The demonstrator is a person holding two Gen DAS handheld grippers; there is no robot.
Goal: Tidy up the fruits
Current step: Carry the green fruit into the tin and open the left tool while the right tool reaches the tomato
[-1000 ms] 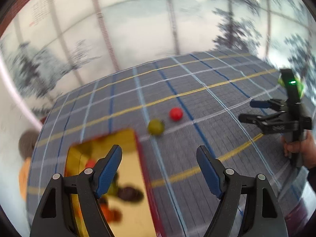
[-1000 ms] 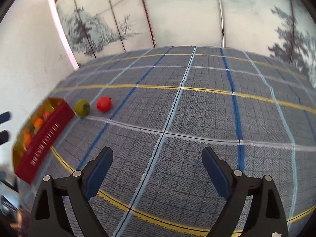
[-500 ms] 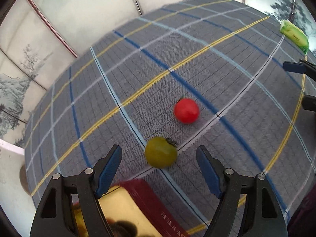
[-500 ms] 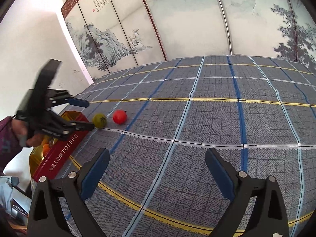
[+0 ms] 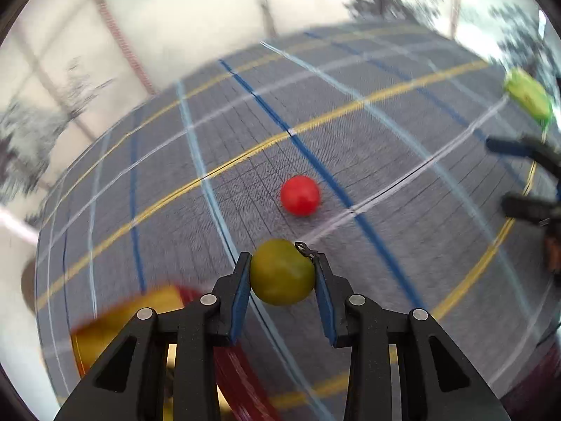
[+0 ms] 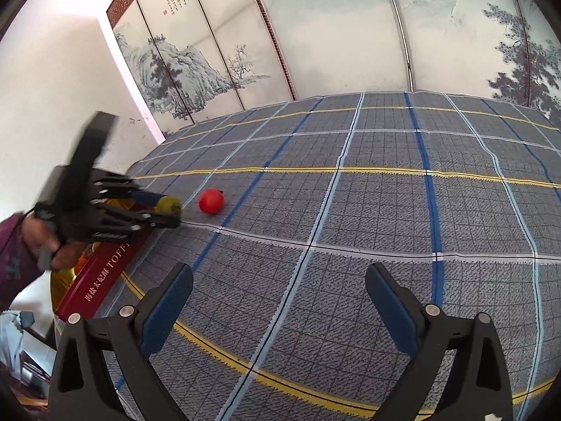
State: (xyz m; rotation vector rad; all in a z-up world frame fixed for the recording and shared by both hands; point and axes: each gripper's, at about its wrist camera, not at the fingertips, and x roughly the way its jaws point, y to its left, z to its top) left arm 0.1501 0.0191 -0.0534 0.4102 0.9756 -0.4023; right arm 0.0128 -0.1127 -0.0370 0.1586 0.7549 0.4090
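My left gripper is shut on a yellow-green tomato with a dark stem, just above the checked cloth. The tomato also shows in the right wrist view, between the left gripper's fingers. A red tomato lies on the cloth just beyond it, also seen in the right wrist view. A red toffee tin with a gold inside sits at the table's left edge, below the left gripper. My right gripper is open and empty, over the cloth's near middle.
A grey checked tablecloth with blue, yellow and white lines covers the table. A green packet lies at the far right in the left wrist view. A painted folding screen stands behind the table.
My left gripper moved forward and down and shut on the yellow-green tomato, which was lying free between its open fingers. The right gripper stayed open and nearly still.
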